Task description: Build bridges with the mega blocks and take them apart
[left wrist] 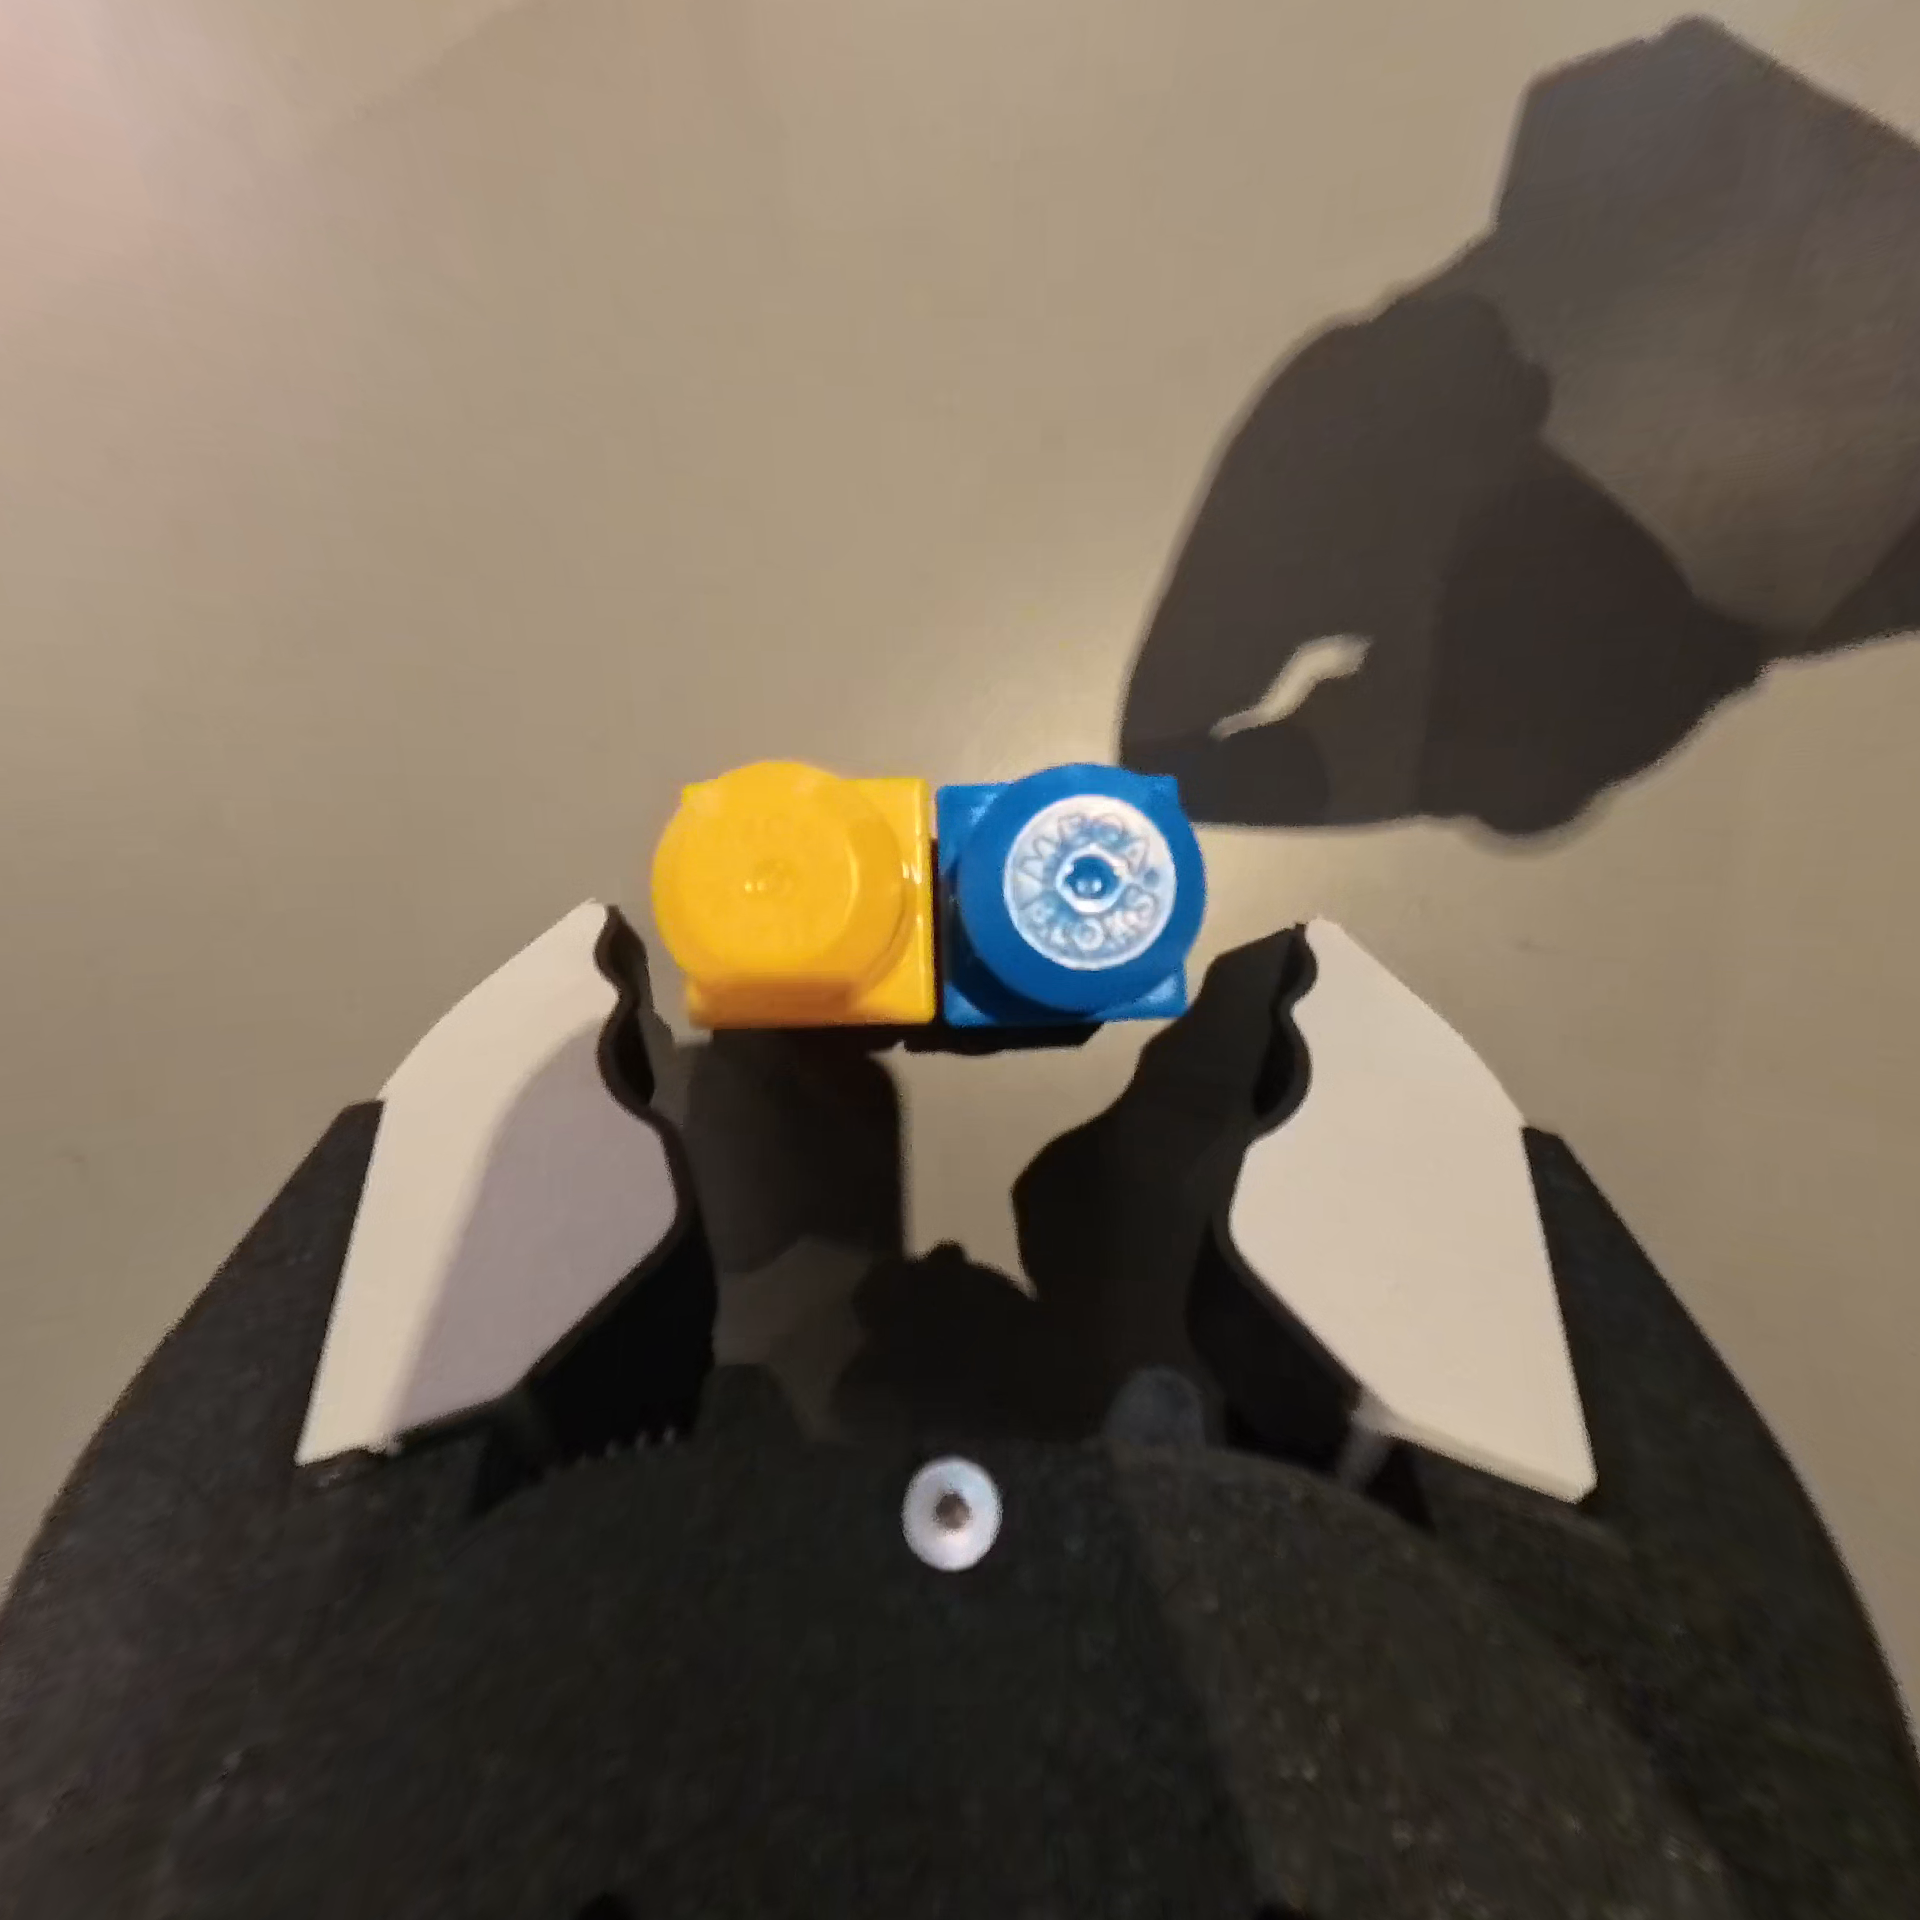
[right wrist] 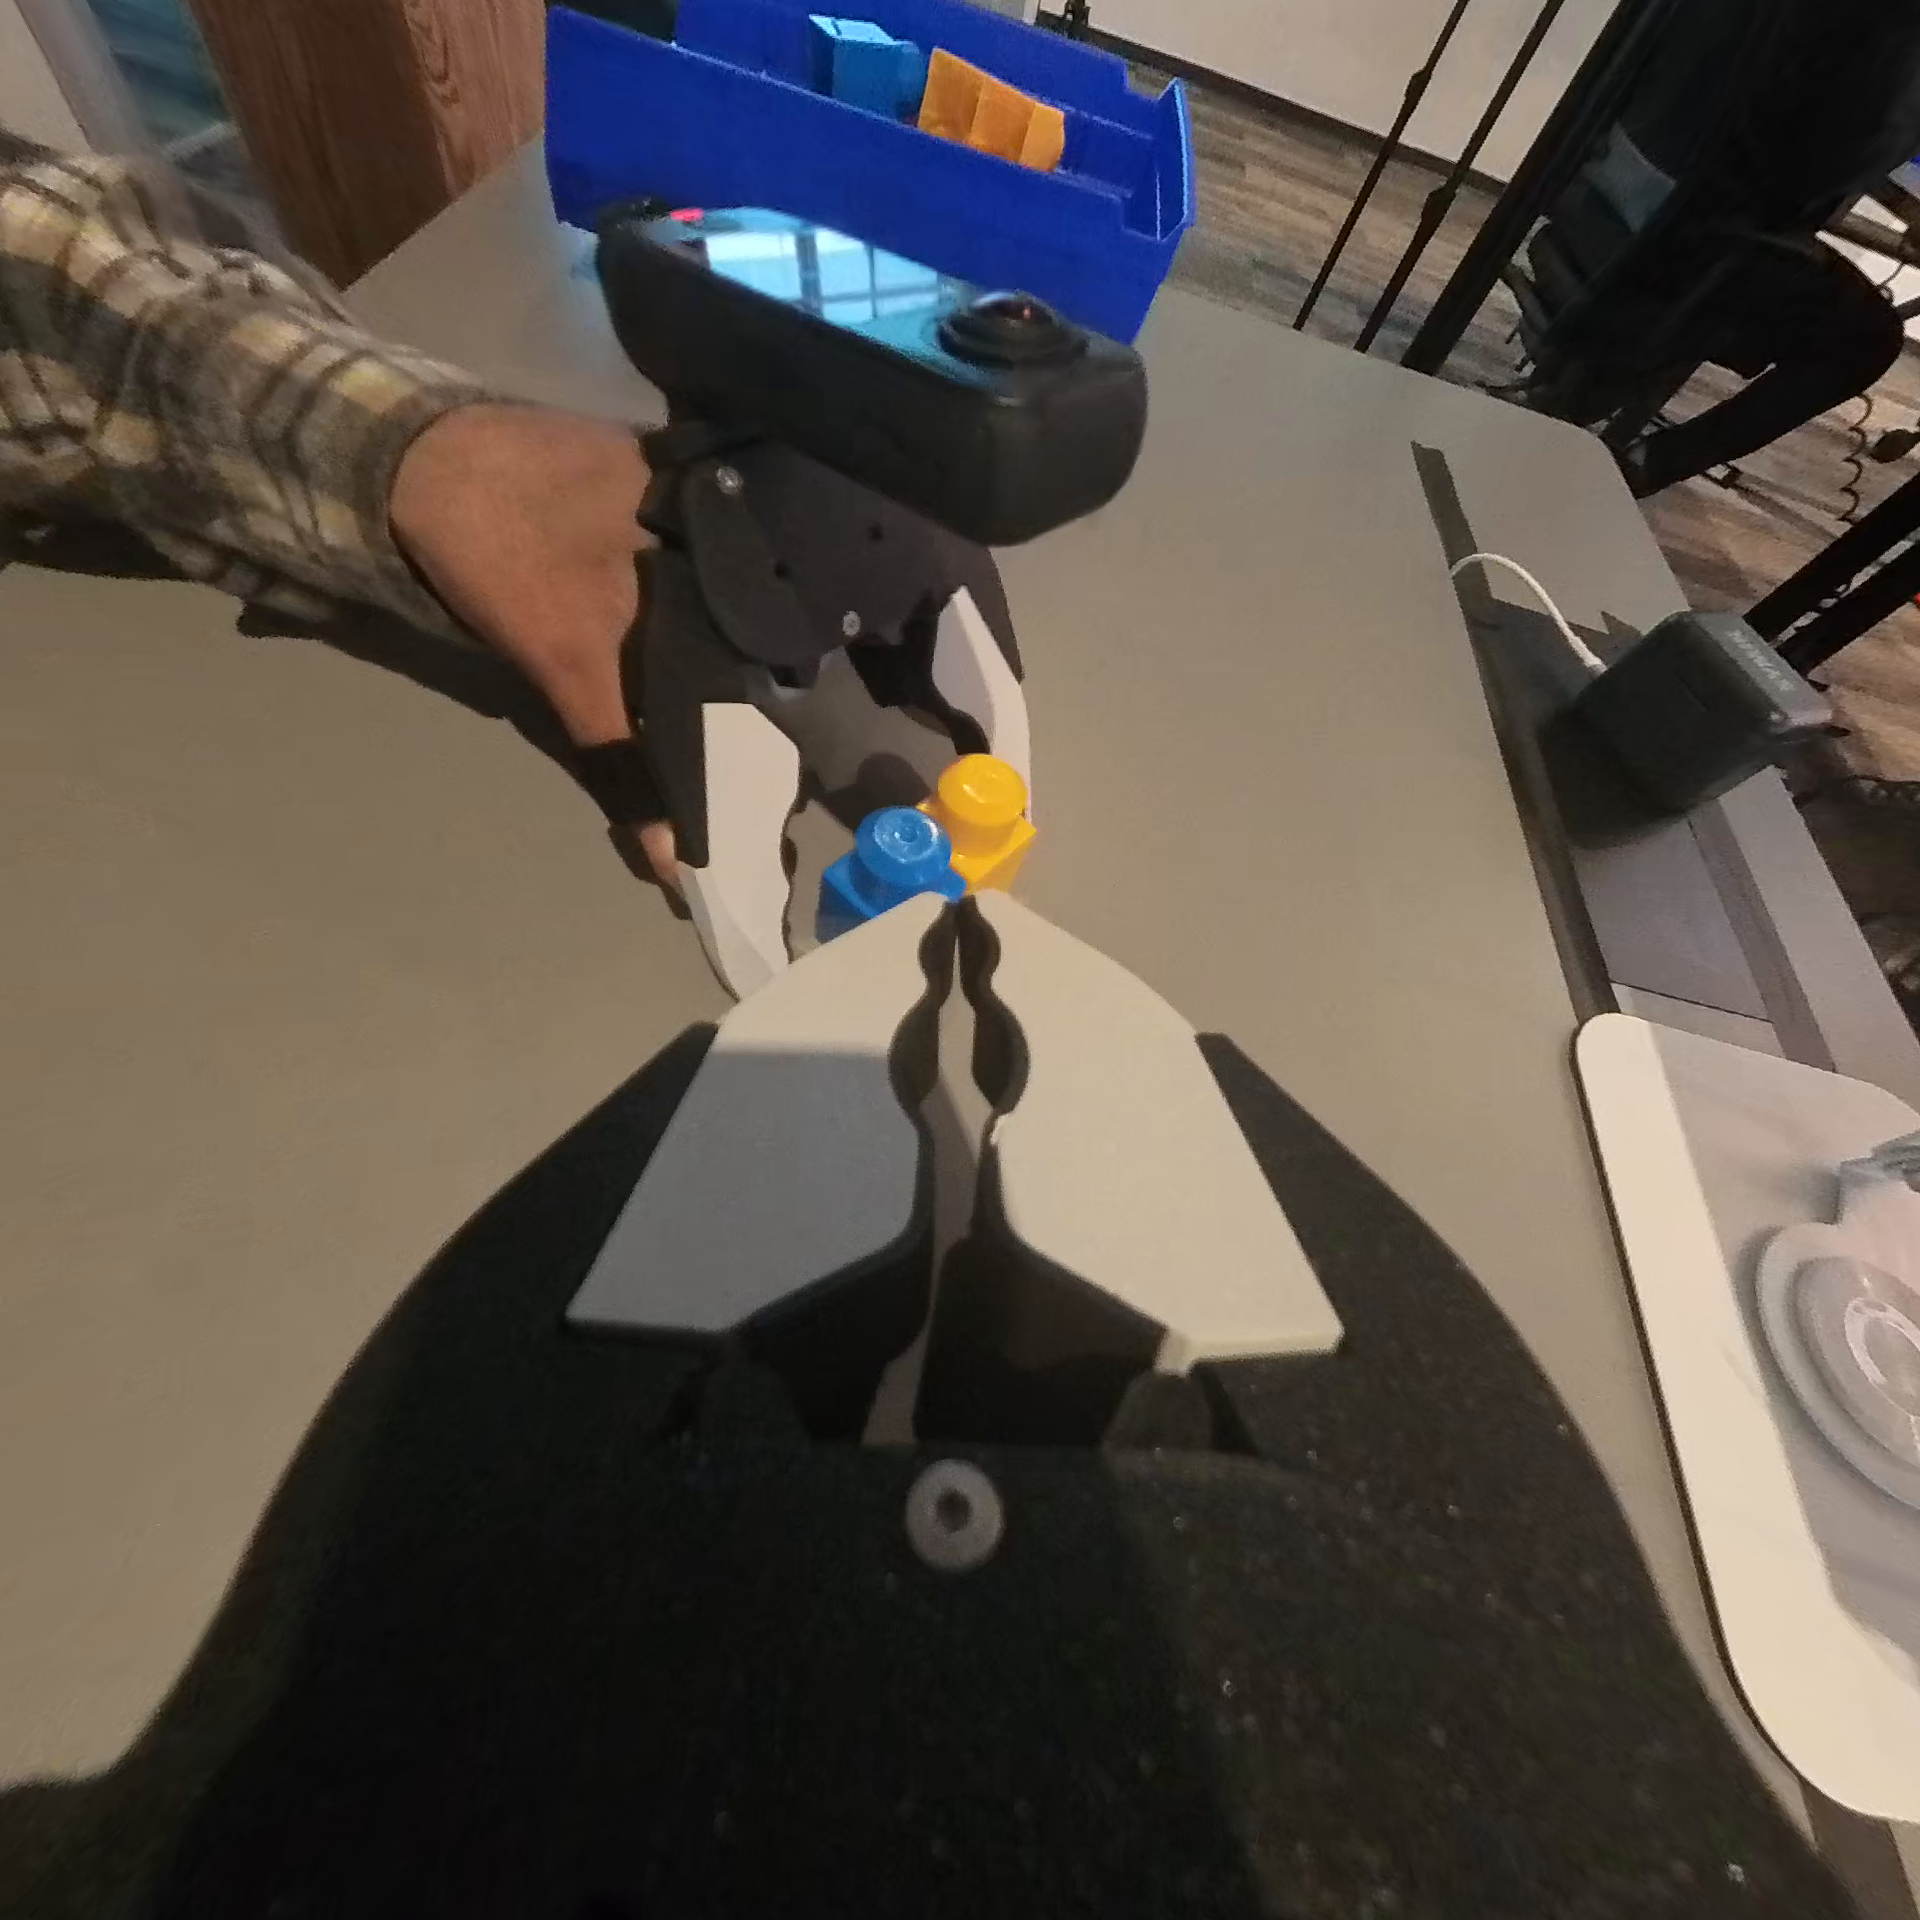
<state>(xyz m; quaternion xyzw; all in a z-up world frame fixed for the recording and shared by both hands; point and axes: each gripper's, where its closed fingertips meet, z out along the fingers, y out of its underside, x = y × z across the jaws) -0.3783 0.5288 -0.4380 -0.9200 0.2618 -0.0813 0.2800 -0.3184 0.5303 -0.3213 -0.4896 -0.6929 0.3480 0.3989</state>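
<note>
Left gripper (left wrist: pixel 951 930) spread wide around the block pair; right gripper (right wrist: pixel 961 904) pressed together, empty.

Hung directly above the yellow block (left wrist: pixel 805 899) and blue block (left wrist: pixel 1070 899), fingertips level with the pair's outer sides but not visibly touching, yellow by the left finger (left wrist: pixel 499 1143), blue by the right. Stood side by side and touching on the grey table (left wrist: pixel 520 468), studs up, long axis of the pair running straight across the open jaws. Pointed at the same pair from the near side in the right wrist view, tips just short of the blue block. Clearly nearer and already straddling: the left. Farther back, a blue bin (right wrist: pixel 862 177) with more blocks.
</note>
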